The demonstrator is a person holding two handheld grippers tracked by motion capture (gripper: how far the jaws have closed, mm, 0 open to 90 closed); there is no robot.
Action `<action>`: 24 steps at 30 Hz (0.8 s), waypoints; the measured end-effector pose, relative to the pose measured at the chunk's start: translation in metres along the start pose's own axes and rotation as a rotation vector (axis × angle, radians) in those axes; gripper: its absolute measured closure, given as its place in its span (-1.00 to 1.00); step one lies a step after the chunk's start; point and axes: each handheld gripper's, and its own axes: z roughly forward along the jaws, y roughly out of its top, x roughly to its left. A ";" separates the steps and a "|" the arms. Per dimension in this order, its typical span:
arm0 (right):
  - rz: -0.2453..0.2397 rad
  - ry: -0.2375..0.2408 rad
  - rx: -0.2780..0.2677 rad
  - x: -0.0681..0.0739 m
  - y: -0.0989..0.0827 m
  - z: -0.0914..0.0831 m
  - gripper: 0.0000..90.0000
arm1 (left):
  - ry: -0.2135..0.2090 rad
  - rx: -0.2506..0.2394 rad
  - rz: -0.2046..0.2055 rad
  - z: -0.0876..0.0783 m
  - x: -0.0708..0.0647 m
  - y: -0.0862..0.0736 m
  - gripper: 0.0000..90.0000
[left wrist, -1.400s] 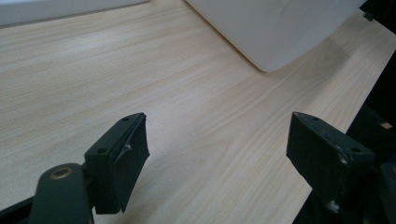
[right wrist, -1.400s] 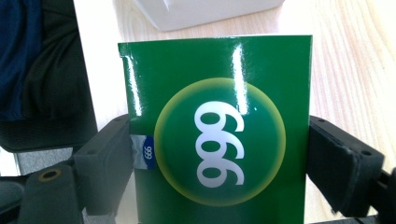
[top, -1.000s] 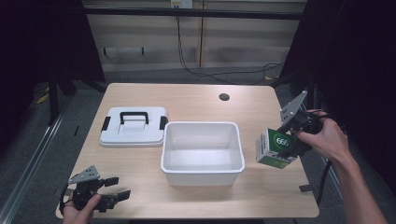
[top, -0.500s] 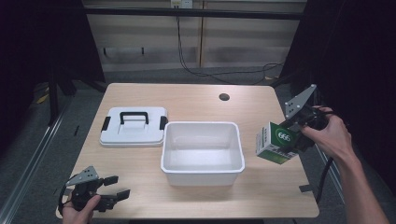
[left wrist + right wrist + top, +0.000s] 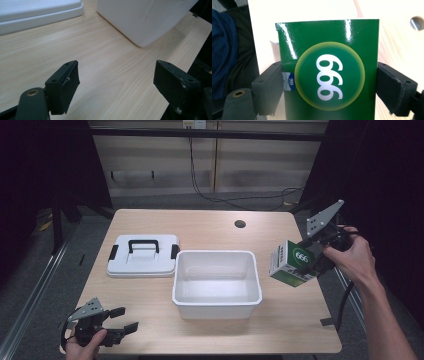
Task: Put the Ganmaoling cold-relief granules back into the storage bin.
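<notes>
On a pale wood bench (image 5: 150, 295) in a dark room, a white tub (image 5: 216, 282) sits central. Right of it, the right claw (image 5: 306, 262) clamps a green box (image 5: 292, 263) aloft; the left claw (image 5: 121, 327) rests wide open, empty, near the tub's front-left.

A fixed high camera looks forward and down over the whole table (image 5: 150, 295). The left gripper camera sits low, close to the white bin (image 5: 150, 17) at its 1 o'clock. The right gripper camera presses close on the green box (image 5: 327, 72).
</notes>
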 end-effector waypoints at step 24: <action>-0.089 0.013 -0.063 0.004 0.073 0.002 -0.65 | 0.015 -0.022 -0.016 -0.003 0.000 -0.001 -0.54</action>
